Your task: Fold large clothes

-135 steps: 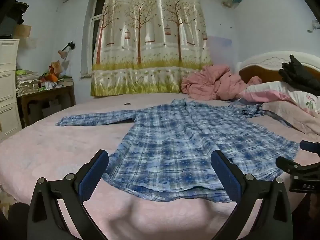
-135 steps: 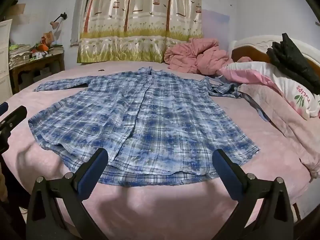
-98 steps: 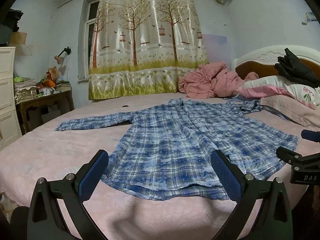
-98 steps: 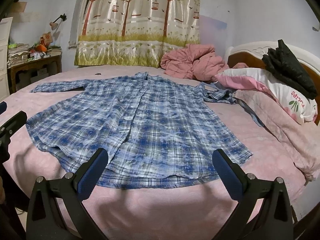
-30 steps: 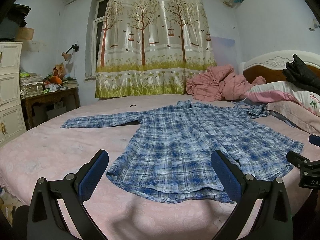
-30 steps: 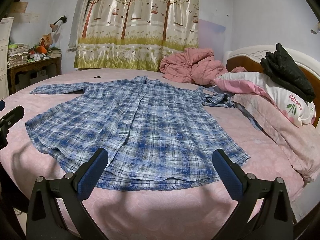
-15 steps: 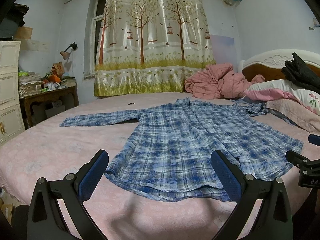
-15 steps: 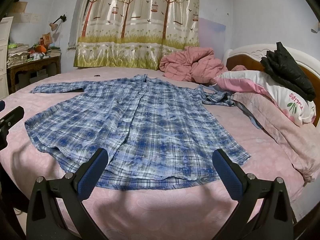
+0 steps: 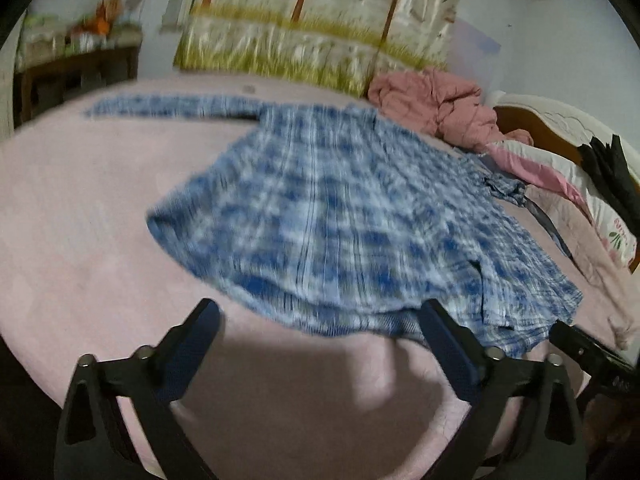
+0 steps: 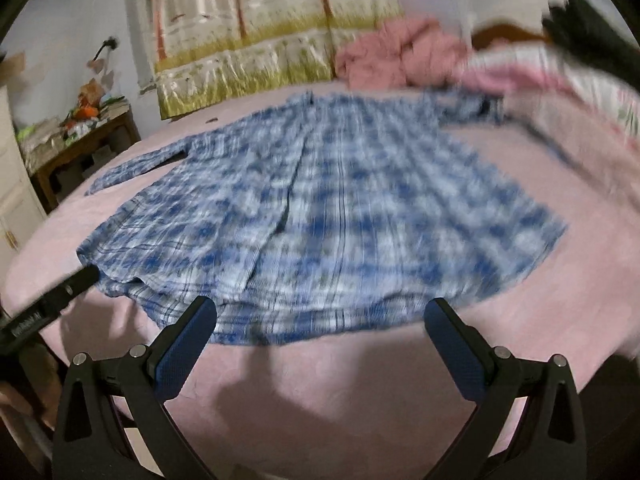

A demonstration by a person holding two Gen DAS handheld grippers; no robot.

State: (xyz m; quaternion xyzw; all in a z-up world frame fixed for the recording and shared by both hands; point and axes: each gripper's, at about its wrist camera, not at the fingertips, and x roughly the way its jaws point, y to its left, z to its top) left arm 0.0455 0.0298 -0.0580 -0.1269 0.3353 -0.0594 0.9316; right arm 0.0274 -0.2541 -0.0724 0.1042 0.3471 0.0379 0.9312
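Note:
A blue and white plaid shirt (image 9: 340, 216) (image 10: 340, 208) lies spread flat on the pink bed (image 9: 80, 208) (image 10: 540, 300), hem toward me, one sleeve stretched to the left. My left gripper (image 9: 320, 316) hangs just above the hem's near edge, its jaws wide but closing, nothing between the pads. My right gripper (image 10: 320, 312) stands open over the hem's middle, apart from the cloth. The tip of the right gripper shows at the lower right of the left wrist view, the left one's tip at the left of the right wrist view. Both views are blurred.
A crumpled pink quilt (image 9: 432, 104) lies at the head of the bed beside pillows (image 9: 560, 200) and a black garment (image 9: 612, 176) on the headboard. A wooden side table (image 10: 76, 148) with clutter stands left, before a tree-print curtain (image 9: 320, 28).
Both grippers have tipped downward and rolled, dropping toward the shirt's hem. The shirt now fills more of each view. It has not moved on the bed.

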